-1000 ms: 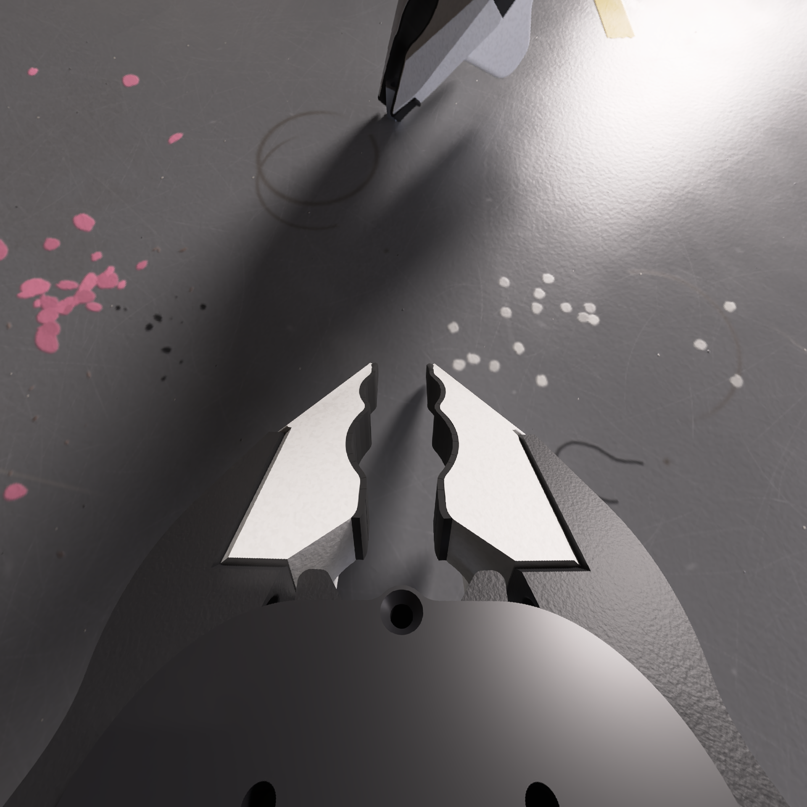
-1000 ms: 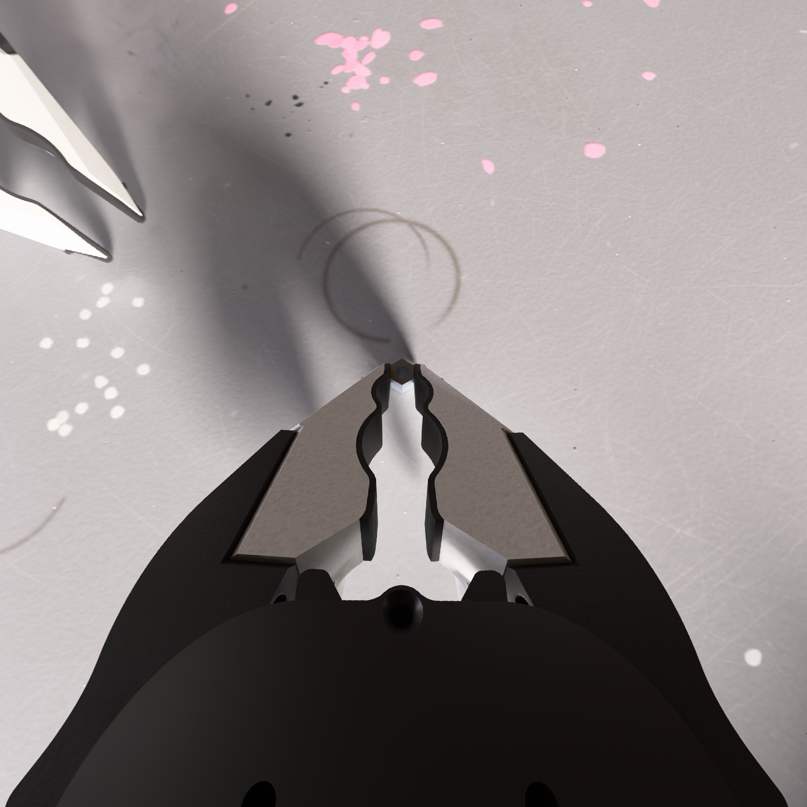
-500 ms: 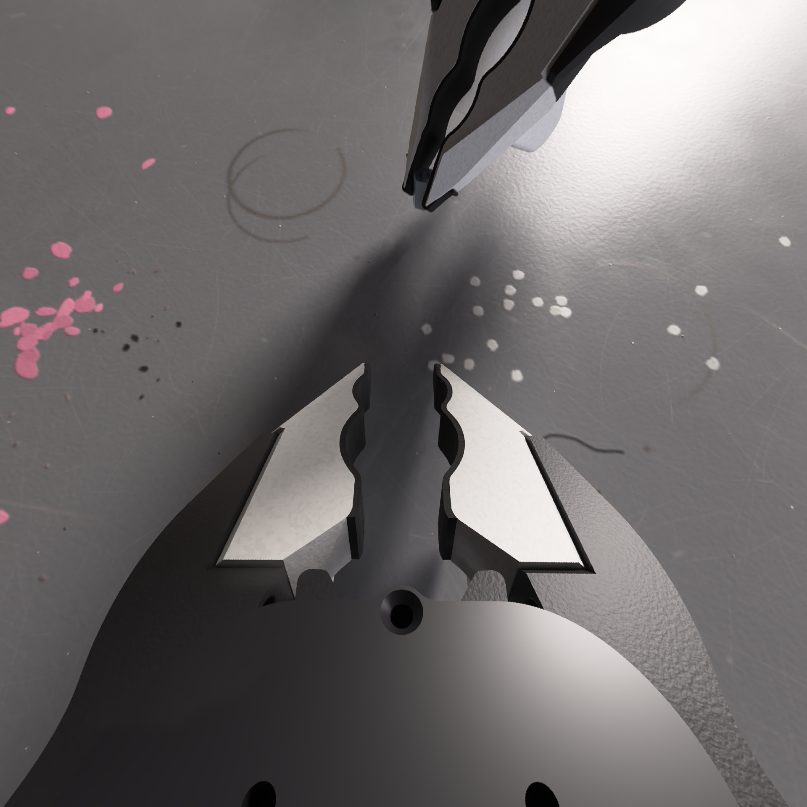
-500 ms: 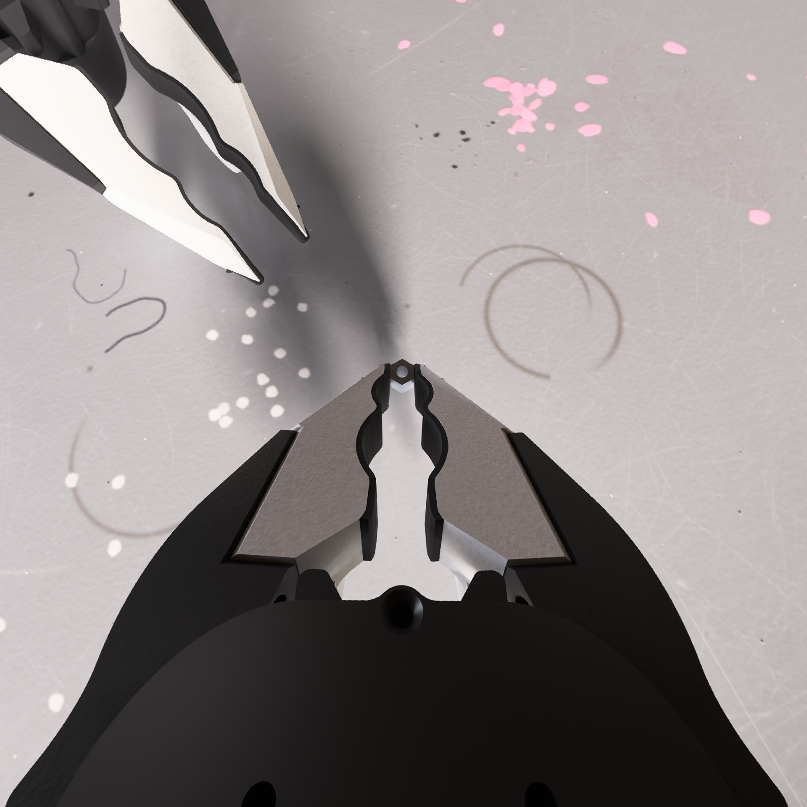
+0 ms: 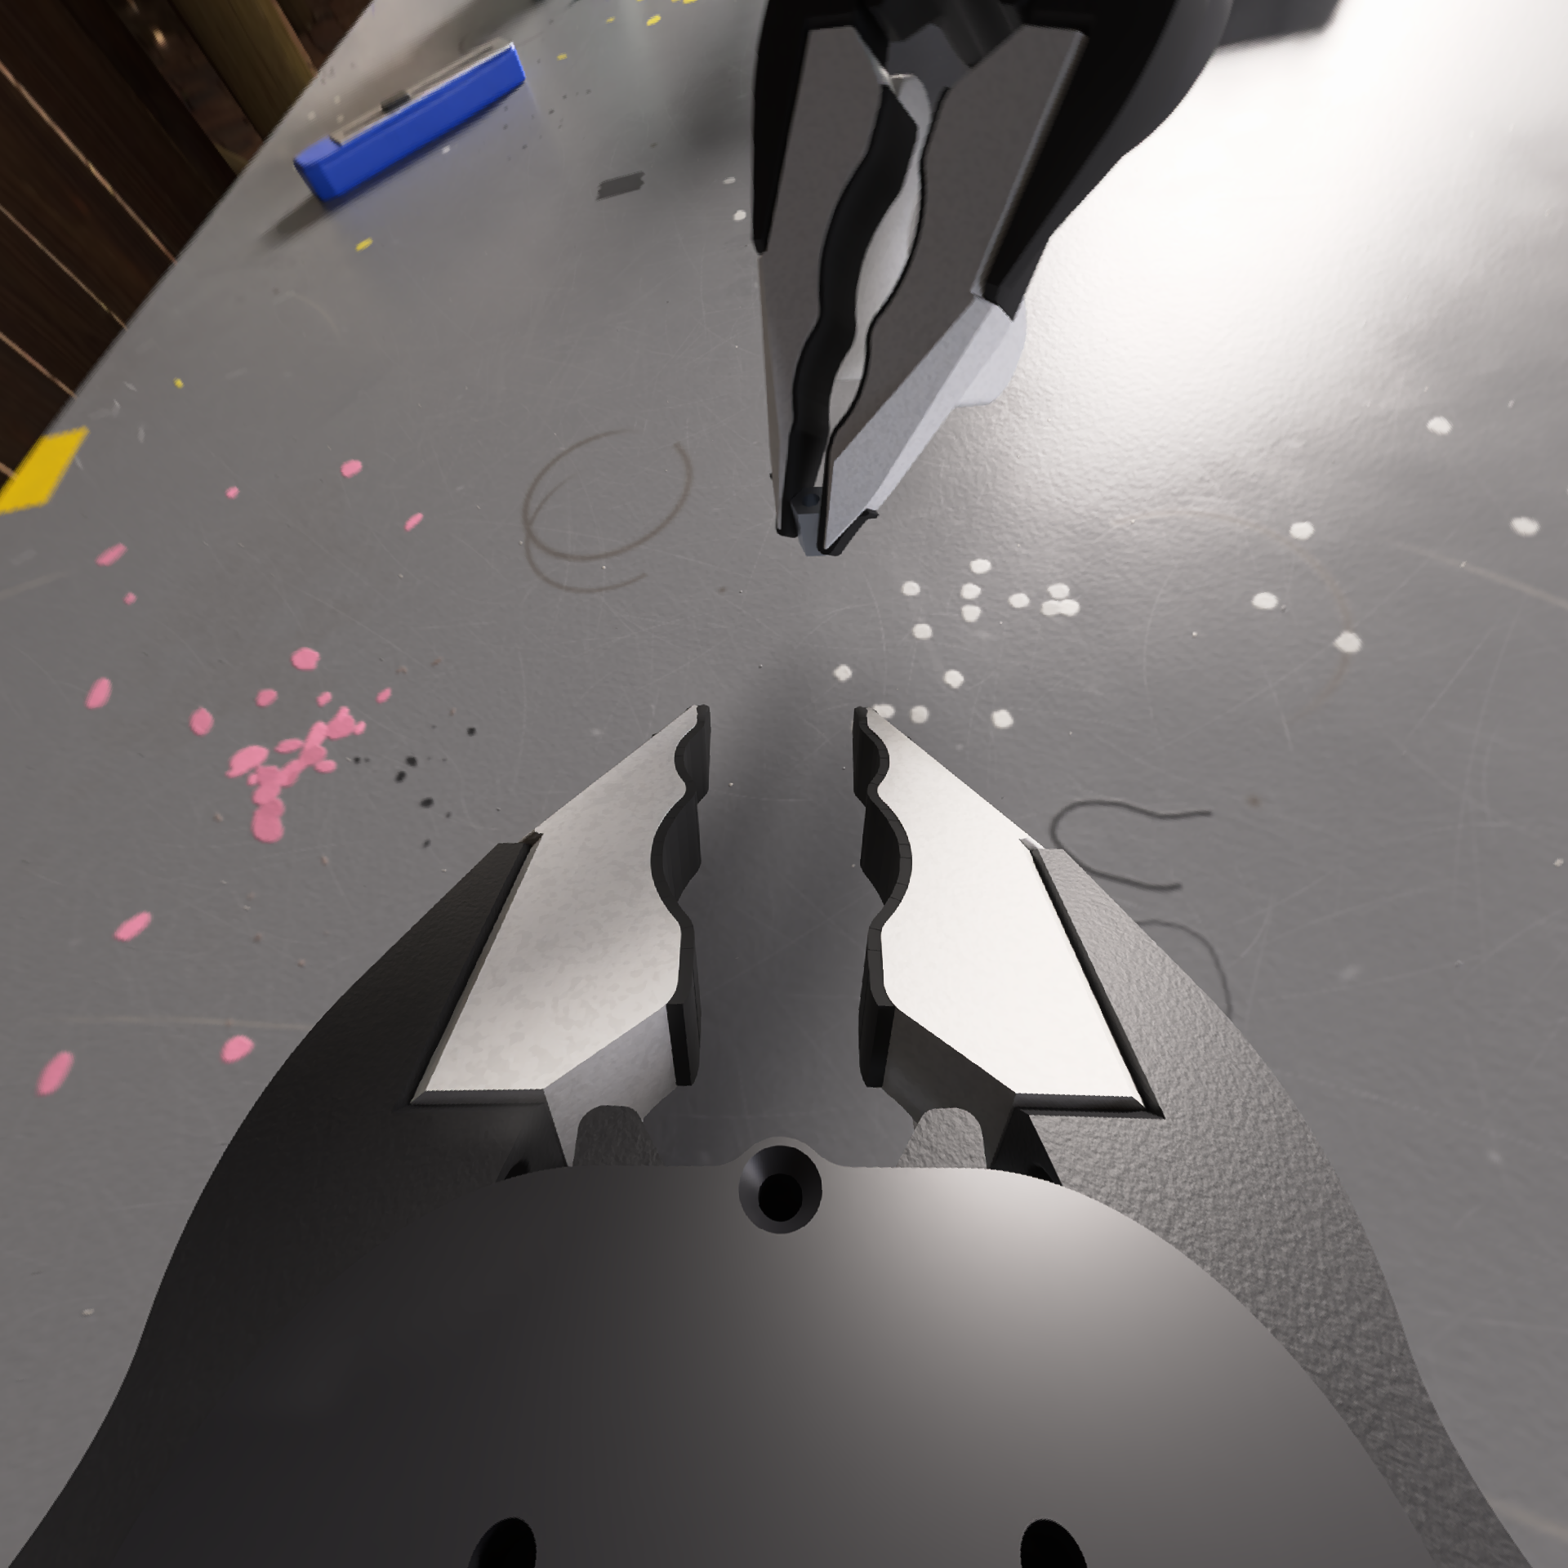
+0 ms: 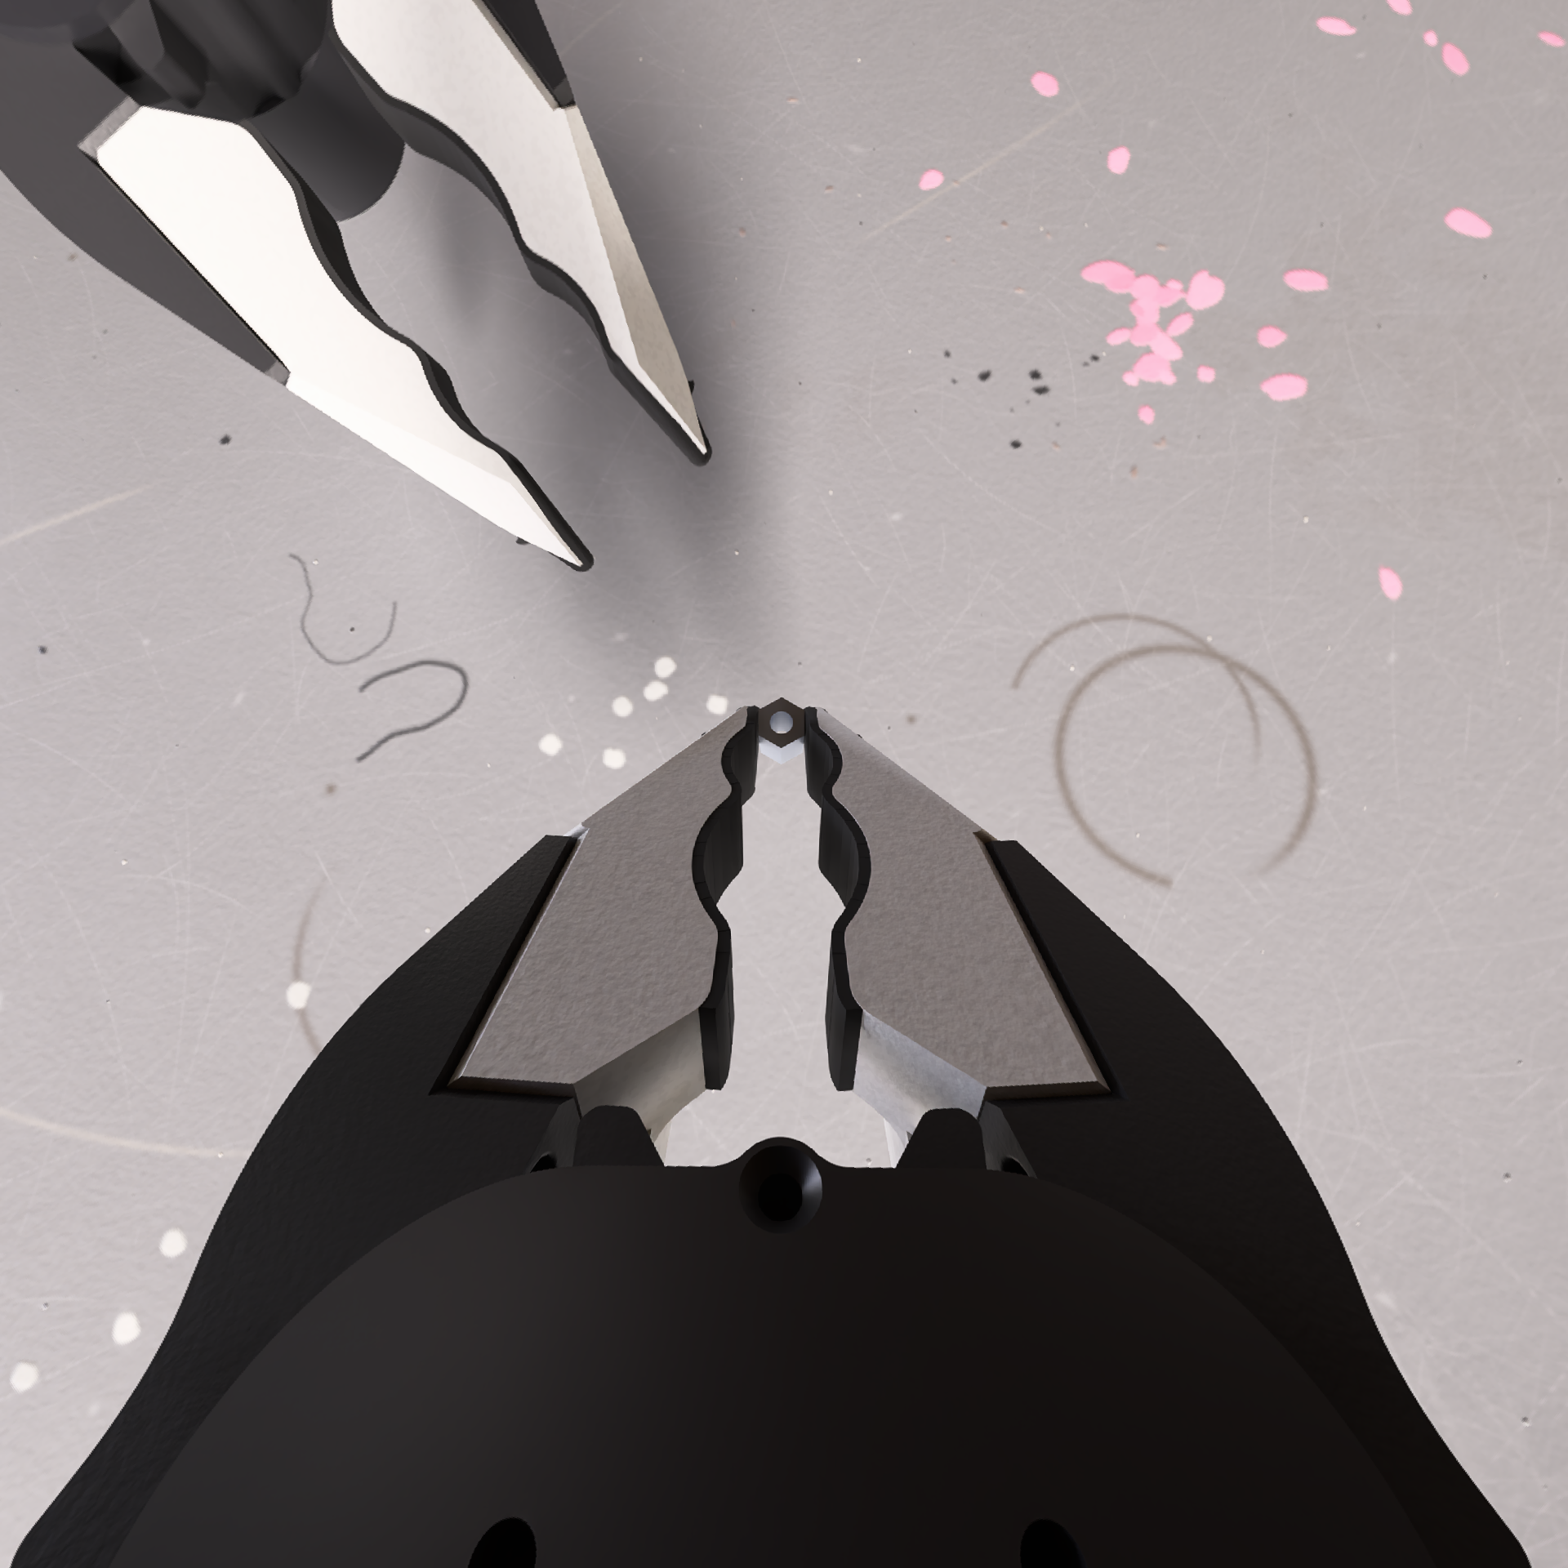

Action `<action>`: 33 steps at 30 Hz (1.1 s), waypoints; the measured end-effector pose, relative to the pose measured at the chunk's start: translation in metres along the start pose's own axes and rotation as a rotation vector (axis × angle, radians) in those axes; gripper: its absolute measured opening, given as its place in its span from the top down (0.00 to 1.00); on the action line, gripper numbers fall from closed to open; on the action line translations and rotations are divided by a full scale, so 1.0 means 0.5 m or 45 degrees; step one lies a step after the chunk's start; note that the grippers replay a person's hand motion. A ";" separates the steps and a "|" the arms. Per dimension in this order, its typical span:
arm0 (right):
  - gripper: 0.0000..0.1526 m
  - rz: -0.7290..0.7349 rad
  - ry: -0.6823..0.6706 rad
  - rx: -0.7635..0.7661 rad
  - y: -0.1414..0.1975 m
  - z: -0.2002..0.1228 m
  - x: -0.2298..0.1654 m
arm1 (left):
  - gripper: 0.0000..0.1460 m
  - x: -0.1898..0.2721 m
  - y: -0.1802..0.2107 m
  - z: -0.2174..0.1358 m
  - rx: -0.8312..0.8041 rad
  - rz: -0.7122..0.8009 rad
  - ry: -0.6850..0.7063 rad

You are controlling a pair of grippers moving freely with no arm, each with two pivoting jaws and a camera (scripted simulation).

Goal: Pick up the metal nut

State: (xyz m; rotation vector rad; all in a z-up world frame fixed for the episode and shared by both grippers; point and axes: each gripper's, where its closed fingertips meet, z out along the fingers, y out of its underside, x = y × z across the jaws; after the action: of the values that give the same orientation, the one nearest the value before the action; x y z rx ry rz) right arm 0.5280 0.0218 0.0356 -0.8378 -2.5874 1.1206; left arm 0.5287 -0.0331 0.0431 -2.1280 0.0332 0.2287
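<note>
No writing, number or brand can be read in either view; the blue box [image 5: 409, 126] at the upper left of the left wrist view bears a pale strip on top, too small and blurred to tell any lettering.

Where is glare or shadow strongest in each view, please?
Left wrist view: bright glare washes the table at upper right, beside the right gripper. Right wrist view: soft shadow lies under the left gripper; the metal nut stays sharp.
</note>
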 end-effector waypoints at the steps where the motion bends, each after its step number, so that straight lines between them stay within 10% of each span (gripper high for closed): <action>1: 0.93 -0.008 -0.001 -0.005 -0.006 0.001 -0.001 | 0.78 -0.001 0.000 -0.003 0.003 0.034 -0.006; 33: 0.93 0.038 -0.121 -0.144 0.032 0.031 -0.020 | 0.85 -0.005 0.037 0.066 -0.315 0.081 0.324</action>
State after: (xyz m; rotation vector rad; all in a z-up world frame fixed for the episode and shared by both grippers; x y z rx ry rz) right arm 0.5370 0.0155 0.0138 -0.8702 -2.7475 1.0548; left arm 0.5192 -0.0156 0.0111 -2.3936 0.2323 -0.0035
